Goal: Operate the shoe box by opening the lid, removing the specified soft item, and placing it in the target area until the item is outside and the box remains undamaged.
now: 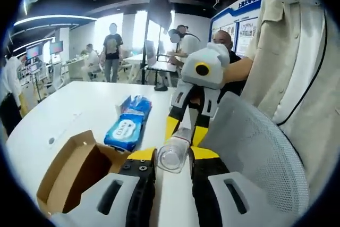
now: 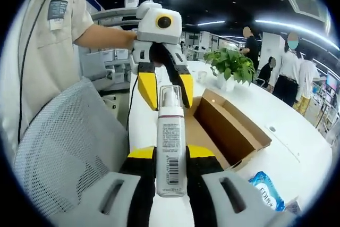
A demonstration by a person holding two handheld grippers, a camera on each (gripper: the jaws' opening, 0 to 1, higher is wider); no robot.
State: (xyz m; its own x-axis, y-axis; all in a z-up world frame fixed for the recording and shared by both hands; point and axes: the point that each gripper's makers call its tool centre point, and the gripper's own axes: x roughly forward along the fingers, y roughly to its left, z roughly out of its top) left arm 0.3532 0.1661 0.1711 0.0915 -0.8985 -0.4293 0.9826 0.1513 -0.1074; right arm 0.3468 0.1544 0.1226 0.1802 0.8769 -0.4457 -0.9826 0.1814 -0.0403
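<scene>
A white pump bottle [image 2: 171, 147] with a clear cap [image 1: 172, 157] hangs over the table edge between my two grippers, which face each other. My right gripper [image 2: 171, 171] is shut on the bottle's lower body; in the left gripper view it [image 1: 186, 131] comes in from the far side. My left gripper [image 1: 173, 166] has its jaws closed against the cap end, and in the right gripper view its yellow fingers [image 2: 148, 91] sit on either side of the cap. The brown cardboard shoe box [image 1: 74, 168] [image 2: 228, 126] stands open on the white table, and no contents are visible inside it.
A blue pack of wipes [image 1: 127, 126] [image 2: 268, 190] lies on the white table [image 1: 79, 99] beyond the box. A grey mesh chair back [image 1: 260, 152] [image 2: 64, 136] stands close beside the grippers. A potted plant [image 2: 231, 65] is farther along the table. Several people stand behind.
</scene>
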